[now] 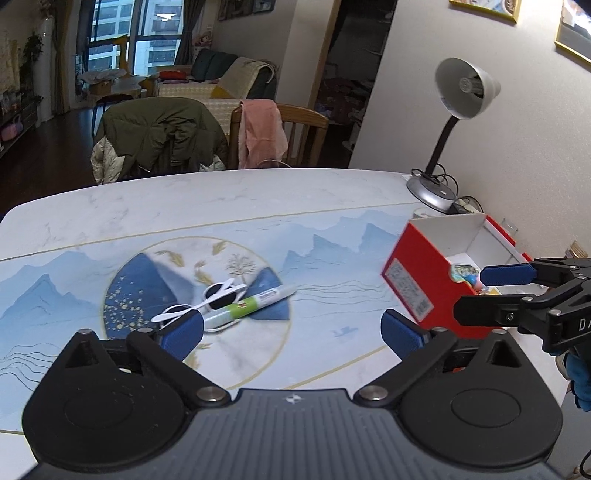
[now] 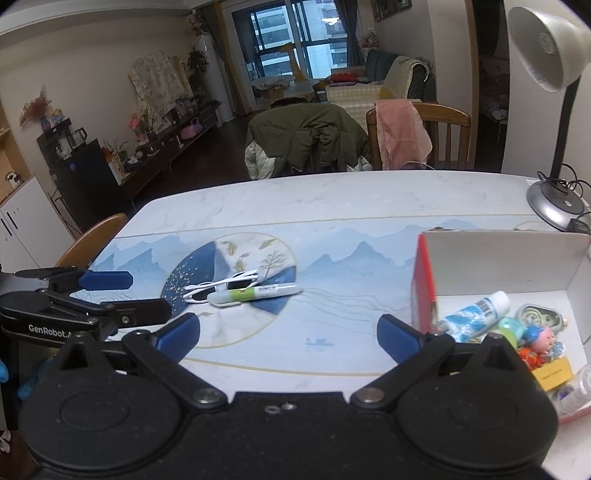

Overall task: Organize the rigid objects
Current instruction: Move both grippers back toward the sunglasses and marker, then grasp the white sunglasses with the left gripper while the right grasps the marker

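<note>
Marble table (image 2: pixel 332 199) w/ sunglasses (image 2: pixel 221 286), marker (image 2: pixel 255 293), red box (image 2: pixel 423 291), desk lamp (image 2: pixel 554 206).

The room is evenly, rather dimly lit, and the windows (image 2: pixel 295 33) at the back appear dusky blue. The desk lamp (image 1: pixel 466 88) is seen unlit. Only soft shadows are cast on the table (image 2: pixel 332 199). Straight lines are bent by fisheye distortion at the edges, and slight motion blur is noted on the red box (image 1: pixel 413 284).

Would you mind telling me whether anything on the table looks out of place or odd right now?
Two items remain loose on the table mat: white sunglasses with a green-and-white marker lying across them. The other small things are already in the red box. Nothing looks spilled or damaged.
</note>
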`<state>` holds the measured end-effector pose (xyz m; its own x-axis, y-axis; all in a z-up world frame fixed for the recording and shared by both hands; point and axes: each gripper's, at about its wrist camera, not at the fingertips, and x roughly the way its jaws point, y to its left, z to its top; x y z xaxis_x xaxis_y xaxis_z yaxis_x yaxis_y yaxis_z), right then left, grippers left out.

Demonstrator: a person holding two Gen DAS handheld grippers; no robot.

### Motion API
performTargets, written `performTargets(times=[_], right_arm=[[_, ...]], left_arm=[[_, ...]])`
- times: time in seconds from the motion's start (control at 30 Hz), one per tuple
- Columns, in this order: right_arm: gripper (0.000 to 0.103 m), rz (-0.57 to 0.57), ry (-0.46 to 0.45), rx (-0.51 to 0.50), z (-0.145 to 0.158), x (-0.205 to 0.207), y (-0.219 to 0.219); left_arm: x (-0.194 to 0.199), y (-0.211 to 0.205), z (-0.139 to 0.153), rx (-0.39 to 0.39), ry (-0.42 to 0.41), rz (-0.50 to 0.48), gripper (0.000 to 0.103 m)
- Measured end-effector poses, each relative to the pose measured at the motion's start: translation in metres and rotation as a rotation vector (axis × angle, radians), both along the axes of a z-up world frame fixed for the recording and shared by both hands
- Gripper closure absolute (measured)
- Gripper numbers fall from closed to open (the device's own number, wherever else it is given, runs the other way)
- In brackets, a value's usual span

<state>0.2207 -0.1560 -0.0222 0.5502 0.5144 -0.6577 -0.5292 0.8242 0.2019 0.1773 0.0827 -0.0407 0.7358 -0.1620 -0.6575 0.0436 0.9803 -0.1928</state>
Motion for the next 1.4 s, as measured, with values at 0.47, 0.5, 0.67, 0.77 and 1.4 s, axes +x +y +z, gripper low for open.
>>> performTargets(times=[0.47,0.5,0.67,0.77,1.4], right_arm=[[0.001,-0.009,0.05,-0.081,-0.027,0.026,0.063],[0.001,-0.014,0.058,-0.084,-0.03,0.029,0.067],[0.002,-0.037,0.105,-0.097,-0.047,0.05,0.087],[0.003,-0.019,0.114,-0.106,-0.054,0.061,0.1],[0.017,0.429,0.066,-0.363,-0.099,0.116,0.162]], left_arm=[[0.023,0.064,-0.053,0.017,0.028,0.058,0.0],[0.027,0.067,-0.057,0.022,0.029,0.059,0.0],[0.043,0.078,-0.07,0.05,0.023,0.036,0.0],[0.056,0.081,-0.077,0.077,0.025,0.012,0.0],[0.116,0.082,-0.107,0.157,0.066,-0.203,0.01]])
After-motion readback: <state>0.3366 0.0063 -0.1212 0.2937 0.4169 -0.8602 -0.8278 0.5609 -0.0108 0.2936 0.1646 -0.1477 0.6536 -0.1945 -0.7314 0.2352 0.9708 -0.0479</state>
